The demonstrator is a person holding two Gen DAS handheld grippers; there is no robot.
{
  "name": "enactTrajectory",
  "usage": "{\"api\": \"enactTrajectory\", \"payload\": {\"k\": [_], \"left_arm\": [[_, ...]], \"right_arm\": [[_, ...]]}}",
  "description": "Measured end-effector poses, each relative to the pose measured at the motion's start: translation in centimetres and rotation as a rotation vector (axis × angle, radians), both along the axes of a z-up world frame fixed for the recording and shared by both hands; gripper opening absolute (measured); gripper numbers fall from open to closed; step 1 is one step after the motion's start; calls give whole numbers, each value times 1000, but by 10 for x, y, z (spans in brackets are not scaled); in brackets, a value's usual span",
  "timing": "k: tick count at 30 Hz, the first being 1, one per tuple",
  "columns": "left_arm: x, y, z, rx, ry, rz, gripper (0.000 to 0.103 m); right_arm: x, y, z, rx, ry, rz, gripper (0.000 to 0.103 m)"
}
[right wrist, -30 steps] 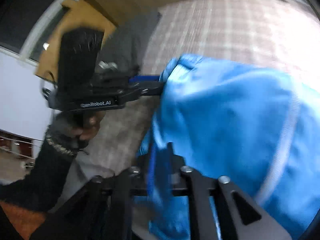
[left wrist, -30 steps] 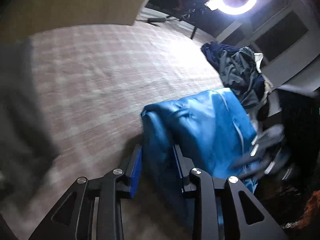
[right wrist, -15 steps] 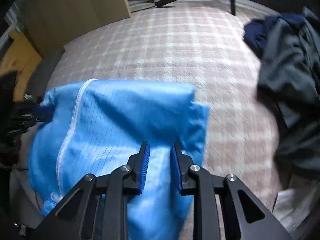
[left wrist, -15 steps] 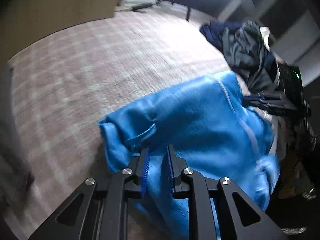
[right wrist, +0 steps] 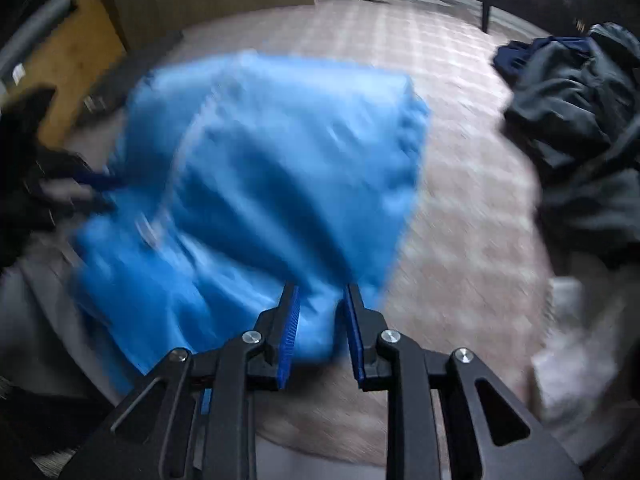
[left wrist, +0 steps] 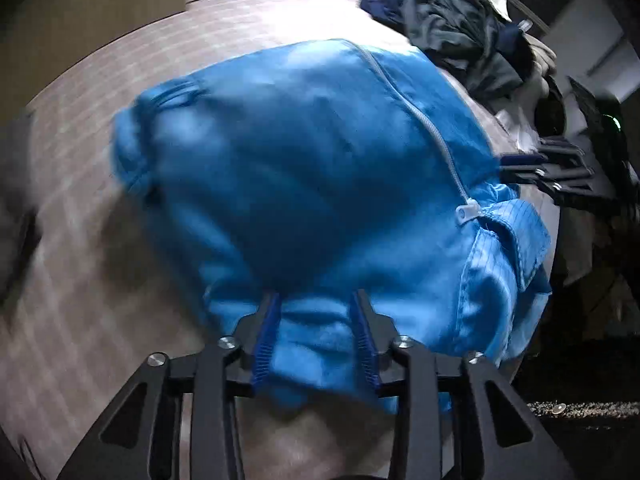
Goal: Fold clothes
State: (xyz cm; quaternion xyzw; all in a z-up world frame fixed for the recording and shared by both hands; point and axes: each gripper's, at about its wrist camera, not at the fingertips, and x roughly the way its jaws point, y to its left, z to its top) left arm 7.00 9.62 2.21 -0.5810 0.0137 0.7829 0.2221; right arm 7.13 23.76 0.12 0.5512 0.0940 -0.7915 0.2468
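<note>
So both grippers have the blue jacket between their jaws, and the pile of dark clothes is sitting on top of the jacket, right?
Not quite. The pile of dark clothes lies on the checked cloth beside the blue jacket, apart from it, as the right wrist view shows. The jacket is indeed between the jaws of the left gripper and the right gripper.

Two wrist fisheyes, close over one blue garment [left wrist: 320, 184].

Left view looks forward along its hand-held gripper [left wrist: 316, 336], dark clothes pile [left wrist: 460, 28] at upper right; right view faces likewise, close in, same pile [right wrist: 572, 112] at right edge. Shared: garment [right wrist: 260, 184], plaid surface [right wrist: 460, 240].
</note>
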Motion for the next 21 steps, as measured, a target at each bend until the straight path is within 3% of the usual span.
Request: {"api": "enactTrajectory", "payload": {"k": [1,3,5,7,10,14,16,17,18,20,21], "left_arm": [[6,7,3,1,10,-22,37],[18,21,9,3,30,-66,47],[30,35,16,5,49,-110,51],[42,49,22,7,69,-154,51],[60,69,32,10,99,-221,51],[56,75,22,-16,80,-234,49],[50,75,23,-37,73,-216,48],[49,74,28,-31,80,-207,48],[50,72,35,-14,95,-199,50],[53,71,49,16,122,-188,50],[55,73,54,24,132,-190,50]], "right_arm": [[7,3,7,-18,11,12,23],[22,10,22,-53,32,35,35],[41,0,35,-93,83,132,60],[58,-18,37,-71,158,252,62],[76,-44,26,54,253,399,62],[80,-64,2,136,304,515,62],[72,-68,2,122,296,501,58],[66,-66,3,88,273,483,49],[56,-62,6,26,216,455,42],[35,-50,10,-100,94,386,20],[26,-43,10,-144,43,342,16]]}}
